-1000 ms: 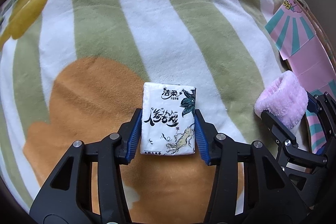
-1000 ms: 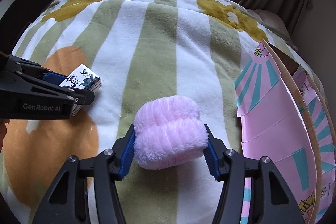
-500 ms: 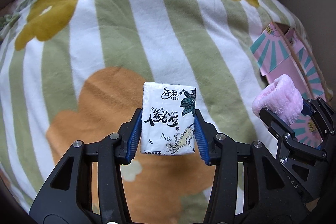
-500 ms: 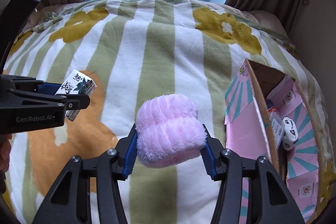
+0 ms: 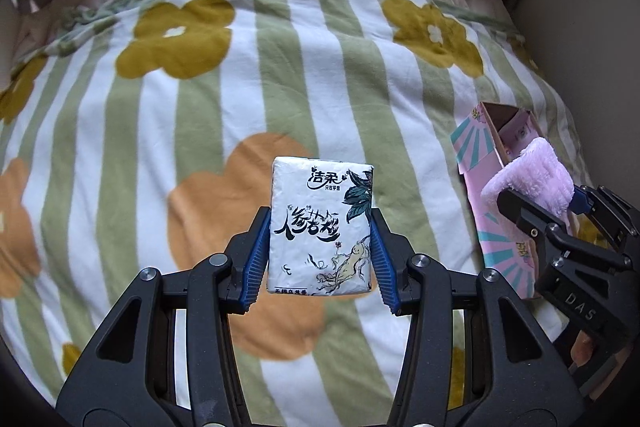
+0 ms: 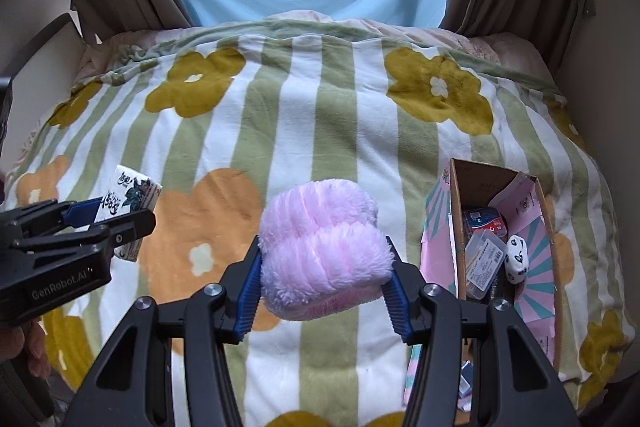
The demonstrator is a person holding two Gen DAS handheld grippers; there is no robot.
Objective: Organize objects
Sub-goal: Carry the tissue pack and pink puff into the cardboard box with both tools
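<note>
Looking down the right wrist view, we see inside the pink cardboard box (image 6: 456,211) at lower right — small packets the left view hides. Our right gripper (image 6: 322,277) clenches a fluffy pink plush roll (image 6: 320,251); our left gripper (image 5: 320,259) grips a glossy tissue pack (image 5: 320,227) — both centred between blue ribbed pads, above the striped fleece blanket (image 5: 248,99).

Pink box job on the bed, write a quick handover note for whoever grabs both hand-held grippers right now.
Left hand-held gripper: shut on the tissue pack, held above the blanket.
Right hand-held gripper: shut on the pink fluffy roll, also in the air, left of the box.
Pink box: open, on the blanket's right side, already holding a few small items, including a clear plastic case and a white spotted piece.
Done: both items picked up.
Left: probably put the roll and the pack in the box, then release.
</note>
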